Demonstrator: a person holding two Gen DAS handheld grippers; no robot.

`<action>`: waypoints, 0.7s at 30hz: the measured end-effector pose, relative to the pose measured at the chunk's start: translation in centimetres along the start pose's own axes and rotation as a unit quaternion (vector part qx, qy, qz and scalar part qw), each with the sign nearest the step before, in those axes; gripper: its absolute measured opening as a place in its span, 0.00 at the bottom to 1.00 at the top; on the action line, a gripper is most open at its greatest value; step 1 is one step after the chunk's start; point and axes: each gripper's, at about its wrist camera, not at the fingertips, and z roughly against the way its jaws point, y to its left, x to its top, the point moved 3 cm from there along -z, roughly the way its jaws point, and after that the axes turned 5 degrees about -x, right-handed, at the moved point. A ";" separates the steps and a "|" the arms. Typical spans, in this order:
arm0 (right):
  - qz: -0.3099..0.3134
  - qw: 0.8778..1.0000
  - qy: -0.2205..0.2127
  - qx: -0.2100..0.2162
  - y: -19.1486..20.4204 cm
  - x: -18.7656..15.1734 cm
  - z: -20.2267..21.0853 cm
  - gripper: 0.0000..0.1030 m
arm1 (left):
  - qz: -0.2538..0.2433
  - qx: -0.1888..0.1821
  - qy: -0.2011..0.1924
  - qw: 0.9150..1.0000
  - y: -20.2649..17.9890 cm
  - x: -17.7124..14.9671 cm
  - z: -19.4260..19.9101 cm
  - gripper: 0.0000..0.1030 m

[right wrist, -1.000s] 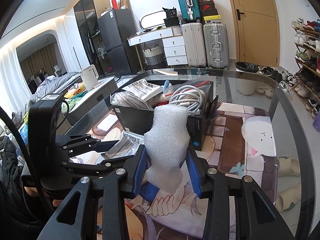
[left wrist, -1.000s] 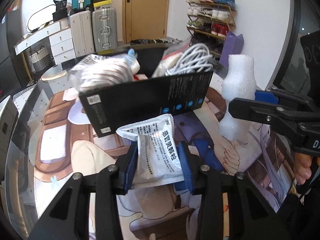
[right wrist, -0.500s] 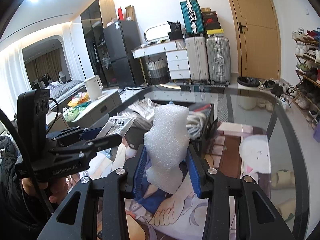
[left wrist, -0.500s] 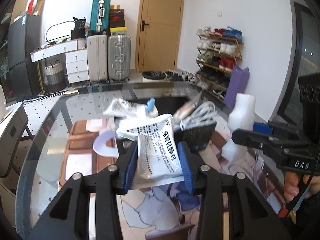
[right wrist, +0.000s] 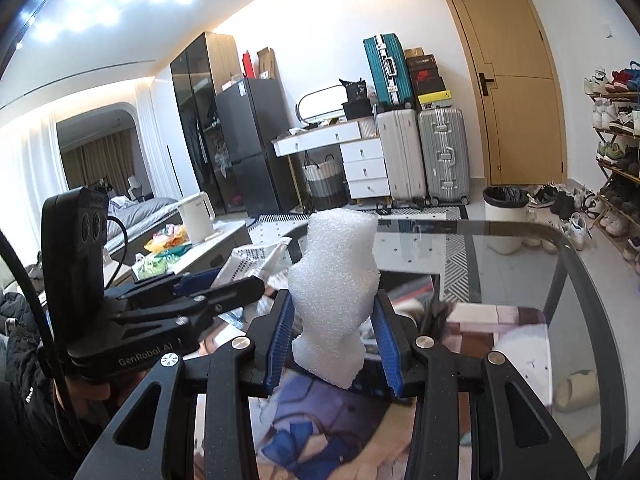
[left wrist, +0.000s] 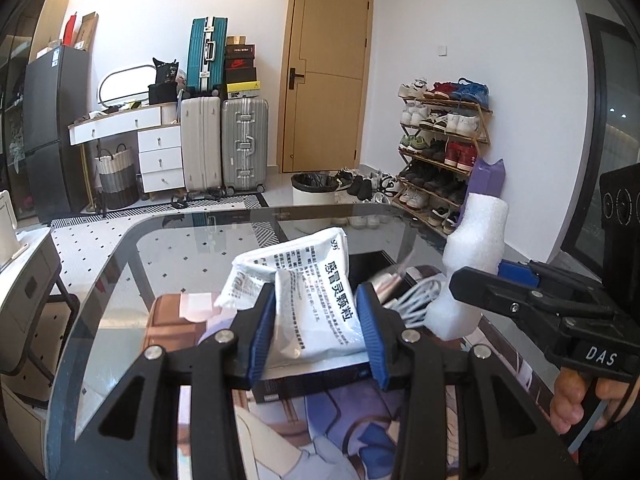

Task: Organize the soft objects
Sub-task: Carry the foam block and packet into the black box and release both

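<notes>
Both grippers are loaded. My left gripper point(left wrist: 316, 332) is clamped on a white medicine sachet pack point(left wrist: 308, 300), its blue pads pinching the crumpled lower half while the printed top stands free above them. My right gripper point(right wrist: 334, 340) is closed on a white foam piece point(right wrist: 336, 292), gripped at its narrow waist, with the bulkier upper part rising above the pads.

Just beyond and below my left fingers sits the black box point(left wrist: 316, 380), its near wall showing under the pack; a coil of white cable point(left wrist: 416, 300) lies inside it, ahead and to the right of that tool. From the right tool, the box's far rim point(right wrist: 408, 276) shows behind the foam. Both loads hang above the glass table point(left wrist: 120, 280) and its printed mat point(left wrist: 168, 316).

I judge the step to be carrying both soft things over the box and dropping them in. To do it well, I would bring each load clear above the near wall, centre it over free space beside the cable, then lower before parting the pads. The foam is light and may cling to a pad, so I would release low. One at a time keeps the tools from colliding.
</notes>
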 end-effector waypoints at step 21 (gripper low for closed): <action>-0.010 0.999 0.019 0.025 0.8 2.2 -6.1 0.39 | 0.004 0.021 0.029 0.999 2.4 0.0 -4.5 0.39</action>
